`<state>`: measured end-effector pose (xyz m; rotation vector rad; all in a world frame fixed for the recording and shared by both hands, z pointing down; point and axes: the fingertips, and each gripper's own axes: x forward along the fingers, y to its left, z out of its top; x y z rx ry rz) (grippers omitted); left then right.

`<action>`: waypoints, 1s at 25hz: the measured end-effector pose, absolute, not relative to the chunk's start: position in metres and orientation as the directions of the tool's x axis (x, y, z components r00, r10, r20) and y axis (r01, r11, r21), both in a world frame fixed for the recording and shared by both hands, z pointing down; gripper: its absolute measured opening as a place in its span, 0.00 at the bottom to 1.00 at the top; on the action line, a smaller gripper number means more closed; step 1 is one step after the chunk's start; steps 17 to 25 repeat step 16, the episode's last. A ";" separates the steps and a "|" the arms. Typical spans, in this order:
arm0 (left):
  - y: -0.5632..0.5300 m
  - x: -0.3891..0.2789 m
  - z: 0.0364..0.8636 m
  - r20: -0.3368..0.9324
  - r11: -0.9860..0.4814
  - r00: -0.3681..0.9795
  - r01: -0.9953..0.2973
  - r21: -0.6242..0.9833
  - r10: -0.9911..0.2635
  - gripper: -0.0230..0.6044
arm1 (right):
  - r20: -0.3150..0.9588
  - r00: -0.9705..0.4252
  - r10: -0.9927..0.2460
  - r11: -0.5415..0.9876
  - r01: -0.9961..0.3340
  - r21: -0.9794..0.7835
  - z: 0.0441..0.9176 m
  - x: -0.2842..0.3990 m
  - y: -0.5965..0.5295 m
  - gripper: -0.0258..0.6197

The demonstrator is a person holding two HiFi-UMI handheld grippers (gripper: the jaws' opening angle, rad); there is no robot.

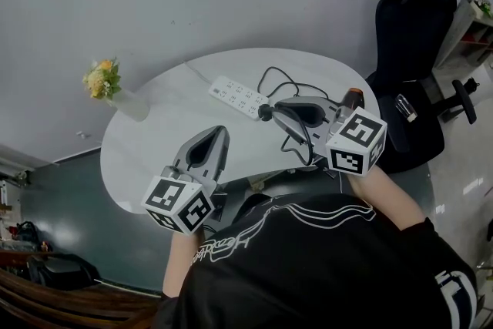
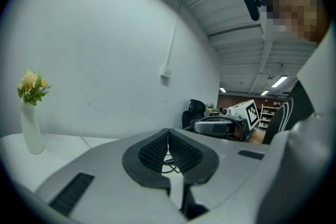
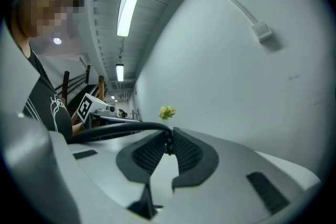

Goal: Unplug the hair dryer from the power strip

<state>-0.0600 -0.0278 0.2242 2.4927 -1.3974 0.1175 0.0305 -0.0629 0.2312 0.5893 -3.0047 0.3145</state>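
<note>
A white power strip [image 1: 238,97] lies on the round white table [image 1: 154,135]. A black cord [image 1: 286,78] loops behind it toward the hair dryer [image 1: 352,98], mostly hidden behind my right gripper's marker cube. My right gripper [image 1: 268,112] is shut on the dark plug end of that cord, right at the strip's near end; I cannot tell whether the plug sits in a socket. In the right gripper view the cord [image 3: 105,129] runs left from the right gripper [image 3: 169,140]. My left gripper [image 1: 222,130] hovers nearer me, shut and holding nothing, as the left gripper [image 2: 168,134] view confirms.
A vase of yellow flowers [image 1: 104,81] stands at the table's left edge, also seen as the vase [image 2: 30,113] in the left gripper view. A black office chair [image 1: 412,50] is at the right beyond the table. A plain wall is behind.
</note>
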 end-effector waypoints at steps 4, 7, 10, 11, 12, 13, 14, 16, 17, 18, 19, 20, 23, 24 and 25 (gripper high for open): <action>-0.026 -0.063 0.227 0.206 -0.489 0.528 -0.846 0.215 -0.824 0.05 | 0.112 -0.917 -0.384 0.893 -0.399 -0.207 0.235 0.031 -0.064 0.08; -0.026 -0.065 0.228 0.204 -0.487 0.529 -0.844 0.224 -0.824 0.05 | 0.116 -0.915 -0.386 0.892 -0.403 -0.207 0.236 0.030 -0.062 0.08; -0.029 -0.064 0.231 0.207 -0.489 0.533 -0.842 0.227 -0.821 0.05 | 0.114 -0.914 -0.389 0.887 -0.405 -0.220 0.237 0.032 -0.064 0.08; -0.030 -0.063 0.233 0.210 -0.490 0.534 -0.841 0.228 -0.819 0.05 | 0.115 -0.914 -0.389 0.886 -0.405 -0.224 0.239 0.032 -0.065 0.08; -0.030 -0.063 0.235 0.214 -0.491 0.535 -0.841 0.228 -0.817 0.05 | 0.117 -0.914 -0.388 0.886 -0.405 -0.228 0.241 0.032 -0.065 0.08; -0.031 -0.063 0.237 0.216 -0.492 0.537 -0.840 0.230 -0.816 0.05 | 0.120 -0.914 -0.387 0.885 -0.405 -0.231 0.243 0.033 -0.065 0.08; -0.032 -0.062 0.239 0.218 -0.493 0.538 -0.839 0.232 -0.814 0.05 | 0.122 -0.914 -0.387 0.884 -0.406 -0.234 0.244 0.033 -0.066 0.08; -0.034 -0.062 0.242 0.220 -0.494 0.542 -0.836 0.238 -0.811 0.05 | 0.124 -0.914 -0.387 0.881 -0.406 -0.243 0.247 0.033 -0.067 0.08; -0.034 -0.062 0.242 0.220 -0.494 0.542 -0.836 0.238 -0.811 0.05 | 0.124 -0.914 -0.387 0.881 -0.406 -0.243 0.247 0.033 -0.067 0.08; -0.034 -0.062 0.242 0.220 -0.494 0.542 -0.836 0.238 -0.811 0.05 | 0.124 -0.914 -0.387 0.881 -0.406 -0.243 0.247 0.033 -0.067 0.08; -0.034 -0.062 0.242 0.220 -0.494 0.542 -0.836 0.238 -0.811 0.05 | 0.124 -0.914 -0.387 0.881 -0.406 -0.243 0.247 0.033 -0.067 0.08; -0.034 -0.062 0.242 0.220 -0.494 0.542 -0.836 0.238 -0.811 0.05 | 0.124 -0.914 -0.387 0.881 -0.406 -0.243 0.247 0.033 -0.067 0.08; -0.034 -0.062 0.242 0.220 -0.494 0.542 -0.836 0.238 -0.811 0.05 | 0.124 -0.914 -0.387 0.881 -0.406 -0.243 0.247 0.033 -0.067 0.08; -0.034 -0.062 0.242 0.220 -0.494 0.542 -0.836 0.238 -0.811 0.05 | 0.124 -0.914 -0.387 0.881 -0.406 -0.243 0.247 0.033 -0.067 0.08; -0.034 -0.062 0.242 0.220 -0.494 0.542 -0.836 0.238 -0.811 0.05 | 0.124 -0.914 -0.387 0.881 -0.406 -0.243 0.247 0.033 -0.067 0.08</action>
